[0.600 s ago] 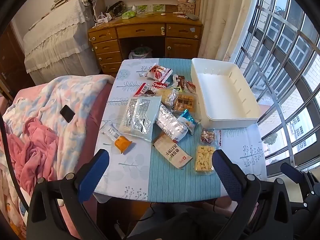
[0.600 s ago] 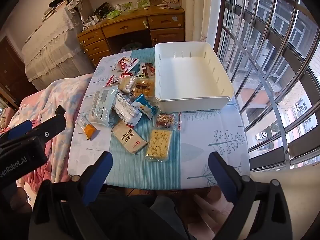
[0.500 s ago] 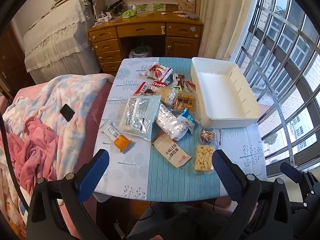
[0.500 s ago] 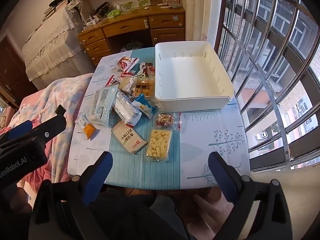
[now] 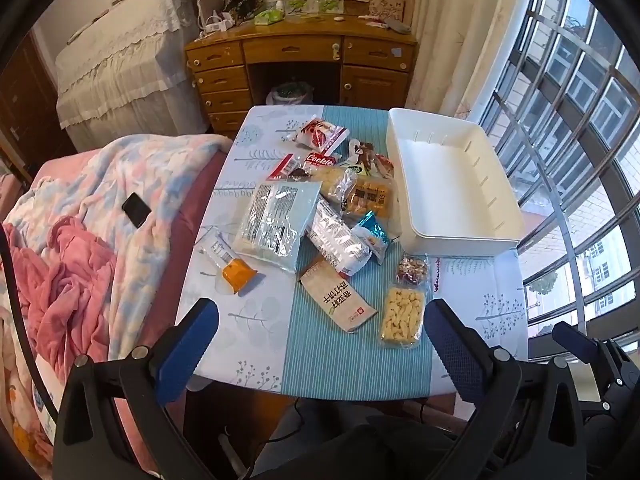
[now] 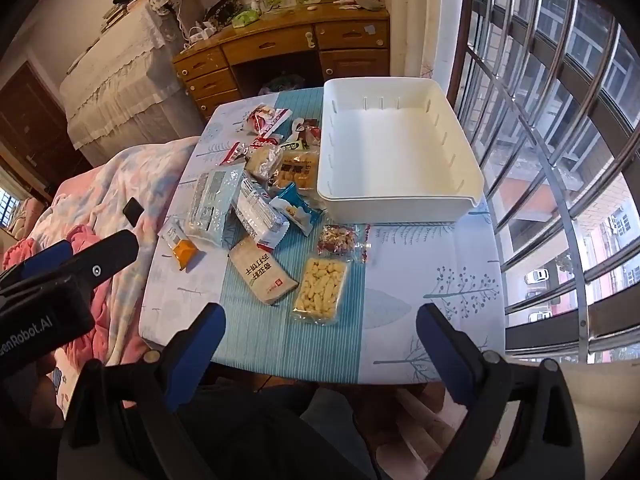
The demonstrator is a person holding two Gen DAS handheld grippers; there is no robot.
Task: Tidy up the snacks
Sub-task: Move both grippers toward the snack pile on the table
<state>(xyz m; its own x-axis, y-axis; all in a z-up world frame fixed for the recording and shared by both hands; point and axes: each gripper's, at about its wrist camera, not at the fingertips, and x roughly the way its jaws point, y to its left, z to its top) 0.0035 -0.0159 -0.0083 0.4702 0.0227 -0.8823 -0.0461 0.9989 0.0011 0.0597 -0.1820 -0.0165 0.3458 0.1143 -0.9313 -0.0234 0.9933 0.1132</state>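
Snacks (image 5: 320,216) heaped on the table (image 5: 248,336), left of a white bin (image 5: 460,236)

The packets lie loose on the blue cloth, the nearest ones a brown pack (image 5: 338,298) and a clear tray of puffs (image 5: 402,316), an orange-tipped sachet (image 5: 230,264) off to the left; the bin touches the heap's right edge and holds nothing. Both the left gripper (image 5: 320,344) and right gripper (image 6: 320,344) hang above the near table edge, jaws wide apart, gripping nothing. A pink and blue blanket (image 5: 92,216) with a phone (image 5: 136,210) lies left of the table
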